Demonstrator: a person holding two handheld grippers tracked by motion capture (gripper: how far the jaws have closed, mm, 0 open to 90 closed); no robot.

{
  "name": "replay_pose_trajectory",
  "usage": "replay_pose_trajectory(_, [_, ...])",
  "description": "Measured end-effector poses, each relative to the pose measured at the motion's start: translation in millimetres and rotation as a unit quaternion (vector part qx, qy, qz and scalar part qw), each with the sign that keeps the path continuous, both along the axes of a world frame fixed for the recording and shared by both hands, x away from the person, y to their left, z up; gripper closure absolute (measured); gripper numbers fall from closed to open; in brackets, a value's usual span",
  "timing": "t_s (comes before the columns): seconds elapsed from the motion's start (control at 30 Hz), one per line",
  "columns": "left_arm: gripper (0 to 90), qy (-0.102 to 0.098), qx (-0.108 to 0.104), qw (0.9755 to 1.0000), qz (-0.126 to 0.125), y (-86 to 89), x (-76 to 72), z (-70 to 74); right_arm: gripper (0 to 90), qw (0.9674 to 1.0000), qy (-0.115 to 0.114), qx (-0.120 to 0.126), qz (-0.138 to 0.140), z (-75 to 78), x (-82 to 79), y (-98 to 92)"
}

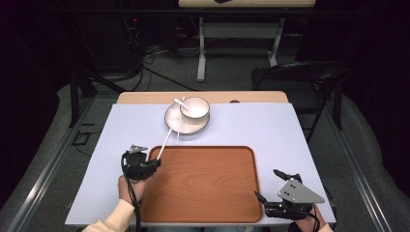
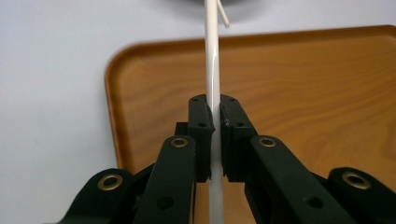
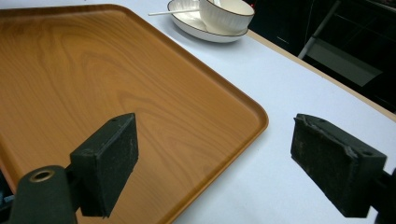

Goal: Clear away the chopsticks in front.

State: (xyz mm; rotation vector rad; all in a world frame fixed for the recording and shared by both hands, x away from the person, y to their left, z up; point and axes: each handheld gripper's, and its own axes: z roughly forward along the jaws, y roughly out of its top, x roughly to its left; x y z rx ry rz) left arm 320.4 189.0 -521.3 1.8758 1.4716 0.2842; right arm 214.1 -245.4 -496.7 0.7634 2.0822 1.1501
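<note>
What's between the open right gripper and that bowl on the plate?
In the high view, the wooden tray and bare blue mat separate the right gripper from the bowl.

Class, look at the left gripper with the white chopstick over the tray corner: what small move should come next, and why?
Probably lower the left gripper a little over the tray and lay the chopstick down there. Its jaws are clamped on the chopstick above the tray's near-left corner, while a second chopstick lies by the plate, and the right gripper waits open.

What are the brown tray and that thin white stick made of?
The brown rectangular tray looks like wood or wood-print laminate: grain lines, a soft satin sheen. The thin white stick, probably a chopstick, seems glossy plastic or melamine, with a bright highlight along it.
</note>
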Motion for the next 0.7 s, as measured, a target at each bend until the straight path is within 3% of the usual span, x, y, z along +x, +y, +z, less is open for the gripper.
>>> replay_pose_trajectory(0.23, [84.4,0.017,0.011,0.9998,0.009,-2.9,-17.9,-14.7,14.3,1.0000,0.000,0.001,-0.001,0.0,0.1,-0.1])
replay_pose_trajectory(0.37, [84.3,0.026,0.011,0.9996,0.010,-3.4,-19.3,-16.9,14.3,1.0000,0.000,0.000,0.000,0.0,0.2,0.2])
replay_pose_trajectory(0.47, [84.2,0.030,0.022,0.9992,0.016,-5.3,-20.3,-22.7,14.3,1.0000,0.000,0.001,-0.001,0.0,0.5,0.0])
replay_pose_trajectory(0.53, [84.2,0.038,0.014,0.9989,0.024,-5.4,-21.6,-25.3,14.3,1.0000,0.000,0.000,0.001,0.0,0.4,0.2])
replay_pose_trajectory(0.7, [84.0,0.026,0.040,0.9987,0.017,-12.4,-28.0,-26.4,14.3,1.0000,0.000,0.002,0.000,0.0,0.6,-0.3])
